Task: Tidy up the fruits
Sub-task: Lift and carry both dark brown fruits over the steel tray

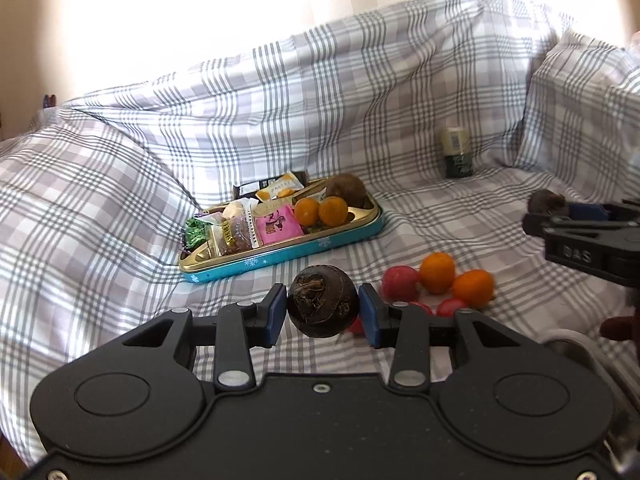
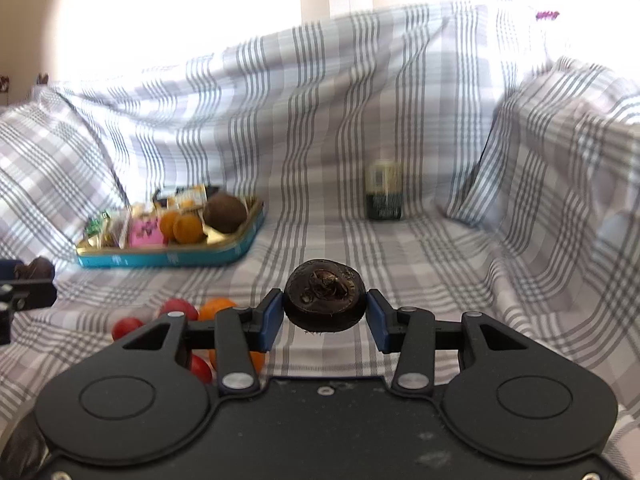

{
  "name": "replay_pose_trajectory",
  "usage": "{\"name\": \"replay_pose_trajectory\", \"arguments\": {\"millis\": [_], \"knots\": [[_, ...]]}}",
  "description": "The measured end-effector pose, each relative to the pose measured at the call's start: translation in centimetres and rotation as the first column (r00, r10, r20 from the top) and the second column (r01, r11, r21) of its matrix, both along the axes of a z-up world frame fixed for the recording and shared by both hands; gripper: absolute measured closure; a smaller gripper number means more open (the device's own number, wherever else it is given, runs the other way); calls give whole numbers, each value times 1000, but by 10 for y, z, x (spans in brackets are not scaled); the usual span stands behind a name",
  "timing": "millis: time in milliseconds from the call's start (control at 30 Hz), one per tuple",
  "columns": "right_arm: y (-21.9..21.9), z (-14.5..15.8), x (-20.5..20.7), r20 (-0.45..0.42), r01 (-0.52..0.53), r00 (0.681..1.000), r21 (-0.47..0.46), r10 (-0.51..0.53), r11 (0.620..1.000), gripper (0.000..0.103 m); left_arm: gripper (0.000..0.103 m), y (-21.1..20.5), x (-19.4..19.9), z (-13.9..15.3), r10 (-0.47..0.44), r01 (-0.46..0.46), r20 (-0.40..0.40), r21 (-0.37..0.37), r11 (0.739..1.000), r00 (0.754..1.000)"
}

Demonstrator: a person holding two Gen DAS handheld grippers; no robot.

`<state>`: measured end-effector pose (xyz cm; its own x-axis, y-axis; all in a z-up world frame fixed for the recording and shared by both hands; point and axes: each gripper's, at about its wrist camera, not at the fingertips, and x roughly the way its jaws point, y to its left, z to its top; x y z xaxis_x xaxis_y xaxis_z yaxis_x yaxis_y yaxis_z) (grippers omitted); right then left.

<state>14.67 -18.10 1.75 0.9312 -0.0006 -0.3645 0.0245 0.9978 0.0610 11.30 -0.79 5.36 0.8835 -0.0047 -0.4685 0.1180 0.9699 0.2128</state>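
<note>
Each hand's tool has a dark brown round fruit clamped between its blue-padded fingers. The left gripper (image 1: 323, 307) pinches one dark fruit (image 1: 322, 301) by its sides, stem scar turned toward the camera, held above the checked cloth (image 1: 280, 92) that drapes over everything here. The right gripper (image 2: 325, 312) pinches a flatter-looking dark fruit (image 2: 325, 303), its crown facing up and forward; from the left camera that same tool shows at the right edge, with the fruit in its tip.

On the cloth, back and to the left, sits a teal tin tray (image 1: 288, 254) with a gold inside. In it lie wrapped snacks, among them a pink packet (image 1: 277, 227) and a green-foil sweet (image 1: 196, 233), and at its right end two small oranges (image 1: 322, 211) touching each other, just beside a larger brown fruit (image 1: 348, 190) in the far corner.

Loose on the cloth, just right of the left gripper, lies a little cluster: two more oranges (image 1: 456, 280) side by side and several small red fruits (image 1: 400, 282) next to them, partly hidden behind the fingers.

Farther back, well apart from the tray, a small jar (image 1: 456, 152) with a pale top and dark bottom stands upright.
</note>
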Motion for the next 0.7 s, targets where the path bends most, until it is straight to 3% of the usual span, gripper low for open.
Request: {"name": "replay_pose_trajectory", "arguments": {"millis": [100, 300, 500, 700], "knots": [[4, 5, -16, 52, -8, 999, -26, 10, 1000, 57, 54, -2, -21, -2, -8, 8, 19, -4, 1000, 1000], [12, 9, -59, 69, -43, 997, -24, 44, 999, 57, 54, 3, -58, -11, -22, 24, 31, -68, 997, 999], [16, 8, -106, 36, -81, 996, 20, 81, 996, 57, 54, 10, -83, -25, -31, 35, 31, -140, 990, 999], [25, 1, -141, -11, -114, 993, 37, 115, 993, 57, 54, 8, -108, -30, -45, 53, 53, -149, 987, 998]]}}
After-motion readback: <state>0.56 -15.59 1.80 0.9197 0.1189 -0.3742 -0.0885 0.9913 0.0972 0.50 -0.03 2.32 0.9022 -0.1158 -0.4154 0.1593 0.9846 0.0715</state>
